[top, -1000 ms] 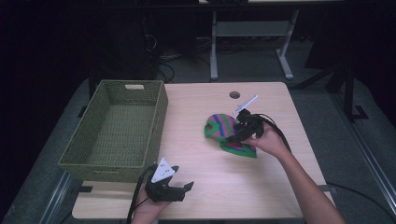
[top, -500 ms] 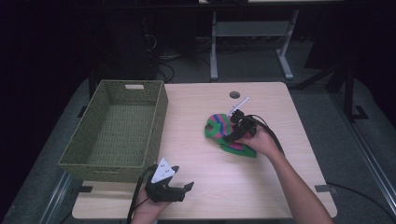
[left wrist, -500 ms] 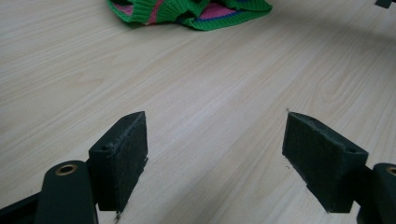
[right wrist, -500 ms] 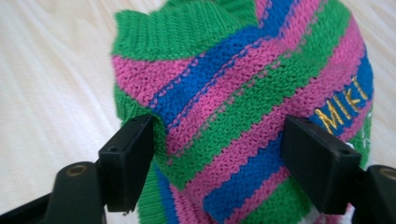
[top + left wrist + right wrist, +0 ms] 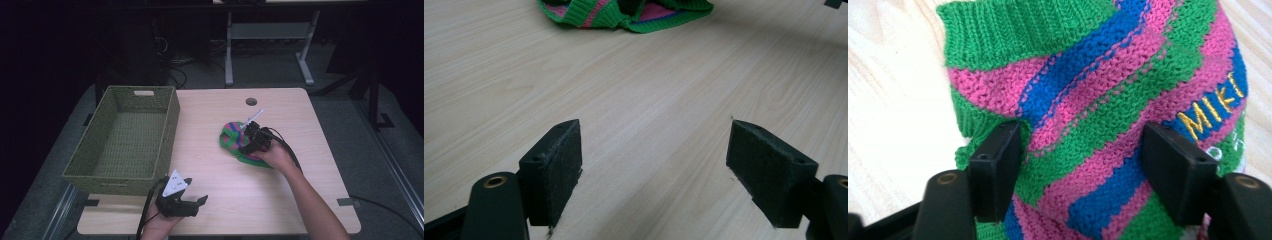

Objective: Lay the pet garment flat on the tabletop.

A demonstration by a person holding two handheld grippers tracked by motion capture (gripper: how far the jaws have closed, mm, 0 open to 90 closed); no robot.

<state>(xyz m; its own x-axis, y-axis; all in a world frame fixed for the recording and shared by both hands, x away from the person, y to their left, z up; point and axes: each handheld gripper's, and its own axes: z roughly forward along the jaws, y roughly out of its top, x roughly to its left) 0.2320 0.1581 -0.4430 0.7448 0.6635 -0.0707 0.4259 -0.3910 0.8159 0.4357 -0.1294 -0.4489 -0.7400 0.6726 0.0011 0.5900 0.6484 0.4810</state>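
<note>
A lab or recording studio is suggested: a light wooden table is set on grey carpet in a darkened room, cables are trailed across the floor behind it, and a metal stand is placed at the back

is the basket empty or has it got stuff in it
Empty. The high view looks straight into the green woven basket and shows only its bare woven floor; the striped knit garment lies out on the table.
</note>
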